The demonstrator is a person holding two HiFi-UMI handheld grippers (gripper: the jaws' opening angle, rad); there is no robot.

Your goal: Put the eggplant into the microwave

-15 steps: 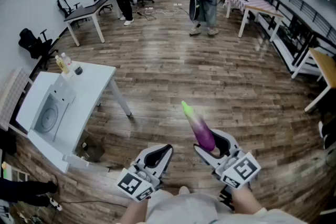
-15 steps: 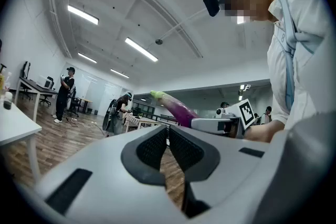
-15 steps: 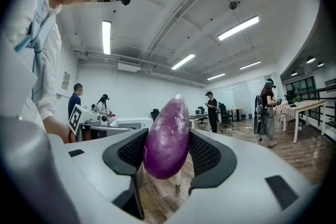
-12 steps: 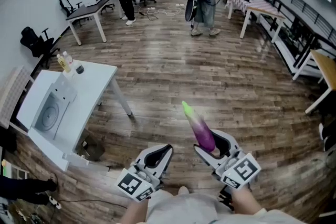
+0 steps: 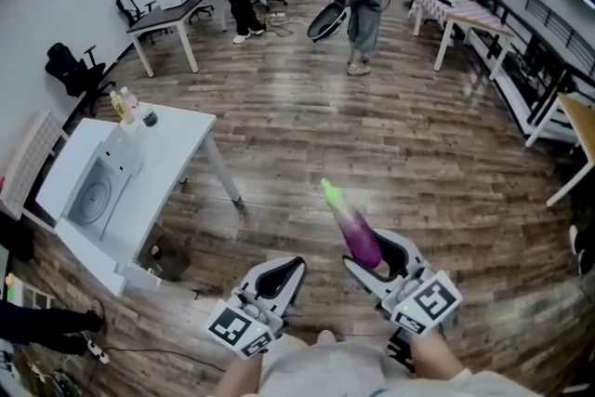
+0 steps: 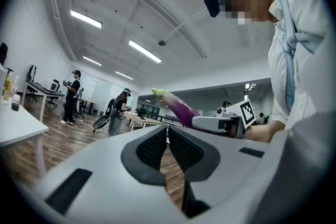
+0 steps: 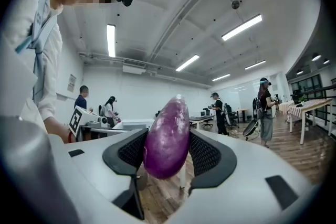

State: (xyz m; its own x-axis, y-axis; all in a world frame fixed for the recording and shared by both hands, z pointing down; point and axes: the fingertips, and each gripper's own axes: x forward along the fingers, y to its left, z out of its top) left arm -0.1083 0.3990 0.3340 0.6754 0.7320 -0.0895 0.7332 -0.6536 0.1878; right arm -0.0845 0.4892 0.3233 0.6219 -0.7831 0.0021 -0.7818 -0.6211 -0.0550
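White surface at far left w/ bottles on its far corner. Left tool low centre, level, jaws together, nothing betw. them. Right tool just beside it, jaws wide & clamped on fat purple end of the eggplant. Green stem end points fwd, away from person, over wood floor, well apart from surface.

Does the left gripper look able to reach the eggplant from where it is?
Probably yes: the left gripper sits beside the eggplant with only open air between them, though the right gripper is clamped on it.
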